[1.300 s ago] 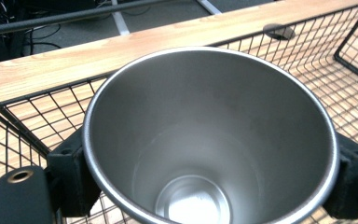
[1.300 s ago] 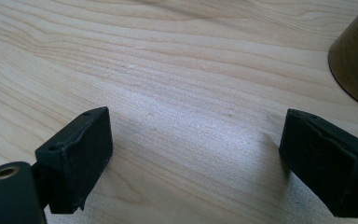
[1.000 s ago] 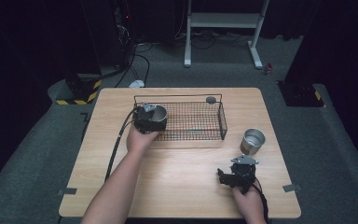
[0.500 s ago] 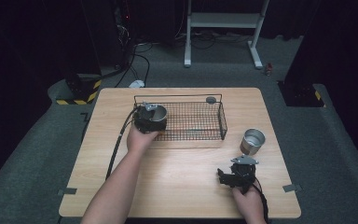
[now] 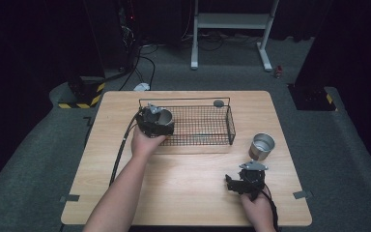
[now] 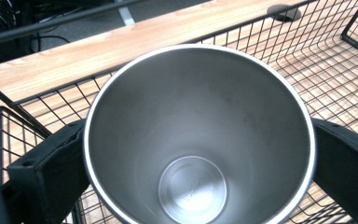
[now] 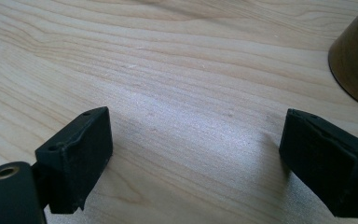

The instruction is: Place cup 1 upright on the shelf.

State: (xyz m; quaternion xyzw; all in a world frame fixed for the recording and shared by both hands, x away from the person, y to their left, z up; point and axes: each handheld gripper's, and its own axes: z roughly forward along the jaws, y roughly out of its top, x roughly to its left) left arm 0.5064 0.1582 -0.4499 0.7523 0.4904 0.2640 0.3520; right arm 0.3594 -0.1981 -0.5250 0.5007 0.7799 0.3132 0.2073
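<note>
A steel cup (image 6: 199,135) sits upright between the jaws of the left hand-held gripper (image 5: 155,121), which pinches it by both sides; its open mouth faces the camera in the left gripper view and its inside is bare. The cup hangs over the left end of a black wire basket (image 5: 207,126), whose mesh floor and rim rod show behind it. A small dark round thing (image 5: 218,103) lies on the surface just beyond the basket's far rim. The person's left hand (image 5: 144,143) grips the tool at the basket's near left corner, a cable (image 5: 121,151) trailing back along the forearm.

A second steel cup (image 5: 261,146) stands upright on the surface to the right of the basket, apart from it. Near it, toward the person, the right hand-held gripper (image 5: 244,181) rests low over the bare wood with its jaws spread wide and nothing between them.

The surface (image 5: 183,193) is a light wood-grain tabletop. Grey carpet (image 5: 24,159) surrounds it, with a yellow-and-black striped block (image 5: 79,101) at the left, cables on the floor beyond, and a white metal stand (image 5: 232,29) in the dark background.
</note>
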